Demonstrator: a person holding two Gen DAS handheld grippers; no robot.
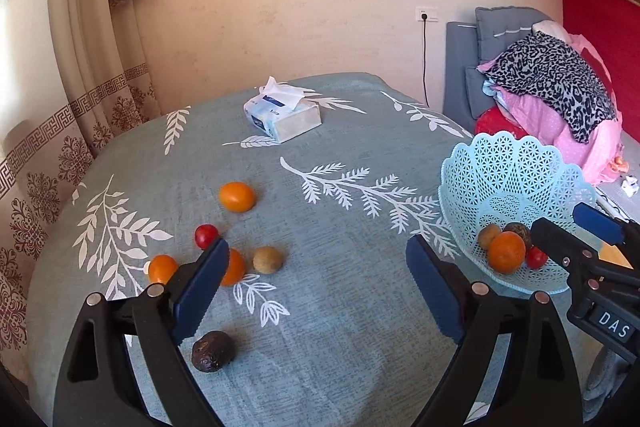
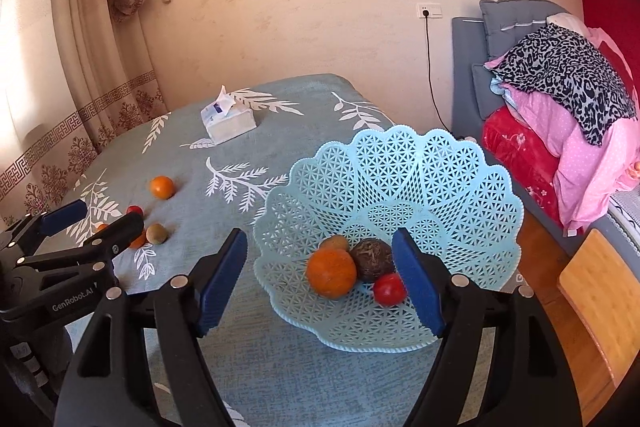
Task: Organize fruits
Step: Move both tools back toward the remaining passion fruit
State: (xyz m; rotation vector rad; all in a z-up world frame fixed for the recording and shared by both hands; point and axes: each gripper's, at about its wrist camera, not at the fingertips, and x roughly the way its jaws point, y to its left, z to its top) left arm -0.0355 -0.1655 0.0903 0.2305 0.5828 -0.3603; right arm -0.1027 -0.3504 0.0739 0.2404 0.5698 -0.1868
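Note:
A light blue lattice basket [image 2: 460, 187] stands at the table's right edge and also shows in the left wrist view [image 1: 500, 167]. It holds an orange [image 2: 331, 273], a dark avocado [image 2: 372, 259], a red tomato [image 2: 390, 289] and a tan fruit [image 2: 334, 242]. Loose on the cloth lie an orange [image 1: 237, 197], a red tomato [image 1: 206, 235], two more oranges [image 1: 161, 268] [image 1: 235, 266], a tan fruit [image 1: 267, 259] and a dark avocado [image 1: 212, 351]. My left gripper [image 1: 312, 291] is open and empty above the cloth. My right gripper [image 2: 320, 283] is open and empty over the basket's front.
A tissue box [image 1: 282, 115] sits at the far side of the teal leaf-print tablecloth [image 1: 340, 307]. A curtain [image 1: 80, 67] hangs at the left. A bed with piled clothes [image 2: 560, 99] is at the right, and a wooden chair [image 2: 596, 299] stands by the table.

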